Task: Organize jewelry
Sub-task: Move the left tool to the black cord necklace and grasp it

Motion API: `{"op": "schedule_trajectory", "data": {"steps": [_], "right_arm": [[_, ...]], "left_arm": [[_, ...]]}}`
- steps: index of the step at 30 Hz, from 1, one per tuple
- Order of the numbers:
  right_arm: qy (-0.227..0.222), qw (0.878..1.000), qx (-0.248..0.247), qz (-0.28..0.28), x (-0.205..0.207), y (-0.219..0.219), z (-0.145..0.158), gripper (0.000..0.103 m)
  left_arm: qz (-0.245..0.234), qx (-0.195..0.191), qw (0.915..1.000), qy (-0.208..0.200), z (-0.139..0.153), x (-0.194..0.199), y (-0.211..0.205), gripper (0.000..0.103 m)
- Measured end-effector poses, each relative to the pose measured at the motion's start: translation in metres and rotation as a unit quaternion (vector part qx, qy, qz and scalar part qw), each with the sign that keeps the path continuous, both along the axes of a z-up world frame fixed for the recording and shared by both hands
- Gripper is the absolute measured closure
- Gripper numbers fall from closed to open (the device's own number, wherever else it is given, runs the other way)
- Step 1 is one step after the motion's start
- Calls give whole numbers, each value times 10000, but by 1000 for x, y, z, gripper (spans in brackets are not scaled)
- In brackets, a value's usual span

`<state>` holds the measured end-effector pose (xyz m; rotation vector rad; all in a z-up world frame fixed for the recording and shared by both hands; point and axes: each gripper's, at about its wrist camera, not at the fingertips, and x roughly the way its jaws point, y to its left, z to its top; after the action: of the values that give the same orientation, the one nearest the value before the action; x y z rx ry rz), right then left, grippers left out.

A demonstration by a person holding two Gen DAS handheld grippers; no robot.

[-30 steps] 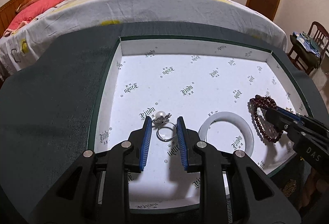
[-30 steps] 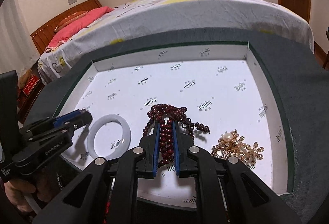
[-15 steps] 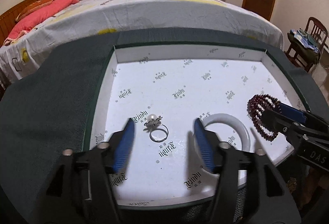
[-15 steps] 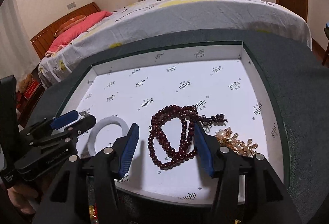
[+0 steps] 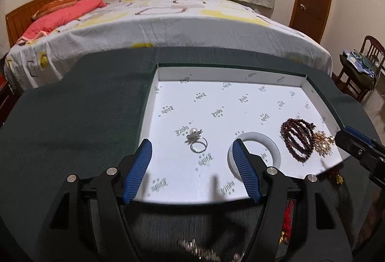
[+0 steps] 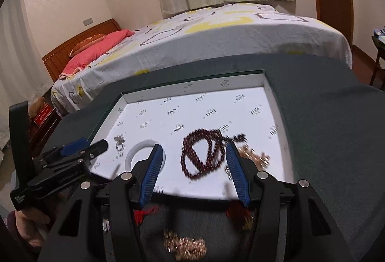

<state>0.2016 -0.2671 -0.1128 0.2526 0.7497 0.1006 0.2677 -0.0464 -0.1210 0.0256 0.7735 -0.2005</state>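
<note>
A white-lined tray (image 5: pixel 240 74) (image 6: pixel 192 88) sits on a dark green cloth. In it lie a pearl ring (image 5: pixel 197 139) (image 6: pixel 119 142), a white bangle (image 5: pixel 272 146) (image 6: pixel 137 150), a dark red bead string (image 5: pixel 297 139) (image 6: pixel 204 156) and a gold brooch (image 5: pixel 323 140) (image 6: pixel 258 157). My left gripper (image 5: pixel 192 165) is open and empty, pulled back near the tray's front edge, in line with the ring. My right gripper (image 6: pixel 195 168) is open and empty, above the front edge before the beads.
Loose jewelry lies on the cloth in front of the tray: a gold piece (image 6: pixel 185 246), red tassels (image 6: pixel 146 212) and a silvery piece (image 5: pixel 199 248). A bed (image 5: pixel 168 28) stands behind the table, a chair (image 5: pixel 361 64) at right.
Both grippers opened and let go: the left released the pearl ring, the right the bead string, which now lie in the tray. Both grippers drew back toward the tray's front edge.
</note>
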Motion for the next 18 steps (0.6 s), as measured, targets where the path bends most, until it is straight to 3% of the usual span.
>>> {"op": "schedule_trajectory", "data": {"steps": [8,18], "right_arm": [[83,9997,-181,-151,-45,-10,-4,49],[234,9988,-235,-351,-92,-33,-14,49]], "left_arm": [[-16,47,9999,-132,9,-49,-6,35],[-168,5,9996,210,-10,-109,-25,35]]}}
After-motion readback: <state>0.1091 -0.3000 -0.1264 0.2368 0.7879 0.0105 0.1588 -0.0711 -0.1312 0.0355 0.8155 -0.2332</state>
